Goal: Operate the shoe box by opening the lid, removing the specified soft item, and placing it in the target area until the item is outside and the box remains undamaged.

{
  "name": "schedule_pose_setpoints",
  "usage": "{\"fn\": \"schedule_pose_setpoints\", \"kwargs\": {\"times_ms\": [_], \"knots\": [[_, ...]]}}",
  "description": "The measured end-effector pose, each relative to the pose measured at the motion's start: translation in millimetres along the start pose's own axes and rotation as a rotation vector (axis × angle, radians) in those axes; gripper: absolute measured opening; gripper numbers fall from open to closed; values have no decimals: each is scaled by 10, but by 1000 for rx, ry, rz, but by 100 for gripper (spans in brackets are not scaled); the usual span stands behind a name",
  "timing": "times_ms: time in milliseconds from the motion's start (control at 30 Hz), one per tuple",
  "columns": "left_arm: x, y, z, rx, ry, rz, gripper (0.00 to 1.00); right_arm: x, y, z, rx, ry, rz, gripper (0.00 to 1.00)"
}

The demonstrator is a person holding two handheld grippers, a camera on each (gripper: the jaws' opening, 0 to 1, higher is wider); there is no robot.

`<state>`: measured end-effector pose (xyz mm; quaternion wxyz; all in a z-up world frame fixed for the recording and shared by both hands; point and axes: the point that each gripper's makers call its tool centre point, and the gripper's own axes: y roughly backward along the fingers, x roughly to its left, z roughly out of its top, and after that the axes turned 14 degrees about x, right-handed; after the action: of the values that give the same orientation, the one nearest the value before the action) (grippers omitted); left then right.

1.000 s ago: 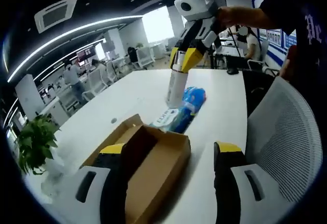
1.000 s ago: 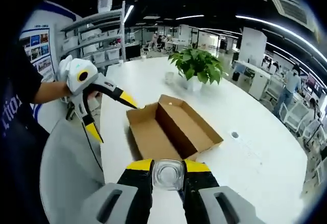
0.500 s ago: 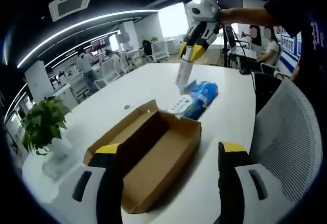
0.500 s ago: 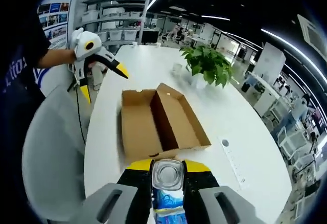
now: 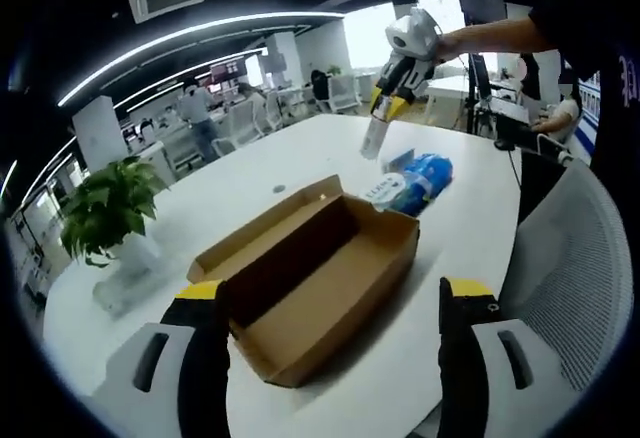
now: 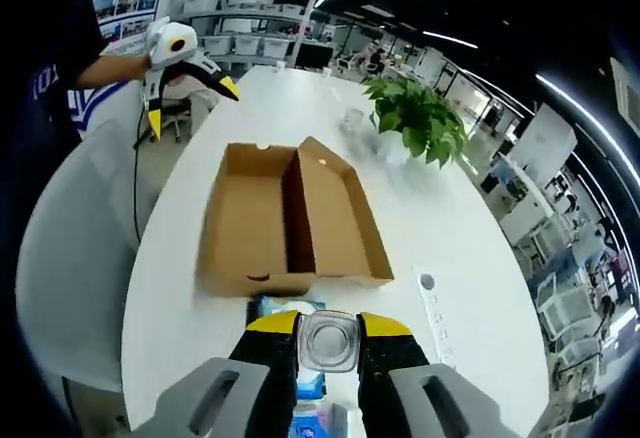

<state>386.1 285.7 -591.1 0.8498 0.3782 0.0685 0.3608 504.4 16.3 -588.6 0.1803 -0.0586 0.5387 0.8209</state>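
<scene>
**A:** So where's everything sitting? In the left gripper view the brown cardboard shoe box (image 5: 305, 278) lies open on the white round table (image 5: 250, 193), lid folded back flat beside the tray, nothing visible inside it.

**B:** Yep, same in the right gripper view, box (image 6: 285, 223) at about 12 o'clock from the yellow-tipped right gripper (image 6: 328, 343). The soft item, a blue plastic-wrapped pack with a white label (image 5: 410, 183), is out on the table just past the far end of the box, at roughly 1 o'clock in the left gripper view.

**A:** And the grippers?

**B:** Right one is clamped on a clear cylindrical bottle (image 6: 328, 340), its round end facing the lens. From the left gripper view you see that gripper (image 5: 385, 113) up at 1 o'clock with the bottle (image 5: 374, 139) hanging from it, above the blue pack. A bit of the pack (image 6: 282, 310) peeks out under the jaws in the right gripper view.

**A:** Left gripper (image 5: 335, 333) has its jaws wide apart, holding nothing, near end of the box between them. It's at 10 o'clock in the right gripper view (image 6: 185, 83), held by a hand.

**B:** Green potted plant (image 5: 105, 213) at 9 o'clock on the table, grey mesh chair (image 5: 570, 268) at 3 o'clock.
</scene>
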Motion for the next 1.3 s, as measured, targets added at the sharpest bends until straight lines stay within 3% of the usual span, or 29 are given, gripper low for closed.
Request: {"fn": "schedule_pose_setpoints", "kwargs": {"times_ms": [233, 733, 1300], "knots": [[102, 58, -126, 12, 43, 31, 92, -73, -262, -123, 52, 82, 20, 17], [215, 78, -282, 34, 109, 74, 99, -163, -726, -350, 146, 166, 75, 17], [216, 47, -466, 73, 145, 83, 99, -137, -1090, -633, 252, 188, 141, 18]]}}
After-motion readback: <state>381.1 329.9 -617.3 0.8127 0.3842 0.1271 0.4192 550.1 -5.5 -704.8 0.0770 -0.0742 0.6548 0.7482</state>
